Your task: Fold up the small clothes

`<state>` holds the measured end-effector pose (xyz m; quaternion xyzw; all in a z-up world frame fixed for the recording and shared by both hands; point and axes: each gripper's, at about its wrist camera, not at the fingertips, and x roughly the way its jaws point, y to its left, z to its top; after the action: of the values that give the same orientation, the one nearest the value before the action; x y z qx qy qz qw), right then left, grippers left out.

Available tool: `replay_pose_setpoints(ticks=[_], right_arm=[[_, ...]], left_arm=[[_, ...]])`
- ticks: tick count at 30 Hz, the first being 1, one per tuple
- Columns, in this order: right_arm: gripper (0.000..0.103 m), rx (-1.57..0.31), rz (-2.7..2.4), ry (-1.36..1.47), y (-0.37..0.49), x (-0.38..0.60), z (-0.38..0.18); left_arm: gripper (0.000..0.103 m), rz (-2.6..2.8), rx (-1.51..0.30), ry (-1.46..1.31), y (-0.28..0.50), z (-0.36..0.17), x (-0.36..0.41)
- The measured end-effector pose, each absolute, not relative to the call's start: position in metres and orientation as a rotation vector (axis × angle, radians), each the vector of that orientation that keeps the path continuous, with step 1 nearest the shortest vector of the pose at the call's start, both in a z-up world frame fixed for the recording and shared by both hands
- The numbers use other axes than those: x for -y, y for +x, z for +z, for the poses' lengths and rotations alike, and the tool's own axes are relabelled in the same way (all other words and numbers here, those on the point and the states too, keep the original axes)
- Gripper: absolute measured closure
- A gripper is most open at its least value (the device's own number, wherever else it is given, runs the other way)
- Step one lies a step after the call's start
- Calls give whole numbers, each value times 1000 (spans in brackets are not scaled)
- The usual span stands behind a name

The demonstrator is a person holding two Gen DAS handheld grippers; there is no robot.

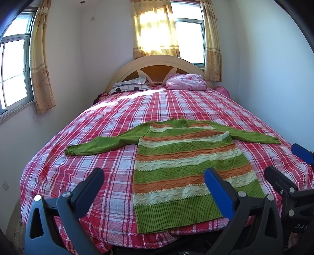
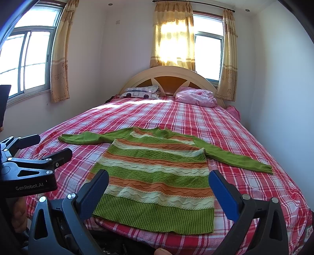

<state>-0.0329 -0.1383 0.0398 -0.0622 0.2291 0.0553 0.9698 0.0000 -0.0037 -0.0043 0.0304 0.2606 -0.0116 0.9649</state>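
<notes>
A knitted sweater (image 1: 186, 166) lies flat and unfolded on the near half of my bed (image 1: 109, 125), hem toward me, collar toward the headboard (image 1: 157, 63), both plain green sleeves spread out sideways. Its body is banded in green, orange and cream, with raised wavy cable ridges across the bands and a ribbed green hem at the bed's front edge. The bed sheet is a woven red, white and pale blue plaid, smooth and lightly creased. The headboard is an arched pale wood frame with darker panels.

My left gripper (image 1: 154, 178) hovers above the sheet and hem with its fingers spread wide, holding nothing; one pad is black, the other blue. My right gripper (image 2: 159, 181) is likewise spread wide and empty, framing the sweater's lower body.

The left wrist view alone shows the sweater offset to the right and my right gripper (image 1: 284, 162) at the frame edge. The right wrist view alone shows my left gripper (image 2: 49, 147) with "GenRobot.AI" lettering, and the curtain rod (image 2: 192, 4). A patterned pillow (image 2: 141, 92) and a crumpled pink quilt (image 2: 196, 97) lie at the headboard.
</notes>
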Motion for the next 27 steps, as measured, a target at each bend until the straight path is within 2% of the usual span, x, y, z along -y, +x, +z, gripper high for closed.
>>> replay_pose_setpoints(ticks=[27], right_arm=[[1,-474,98,-131,-35,136,39]], left_arm=[[0,-24,-553,60,5,-10,0]])
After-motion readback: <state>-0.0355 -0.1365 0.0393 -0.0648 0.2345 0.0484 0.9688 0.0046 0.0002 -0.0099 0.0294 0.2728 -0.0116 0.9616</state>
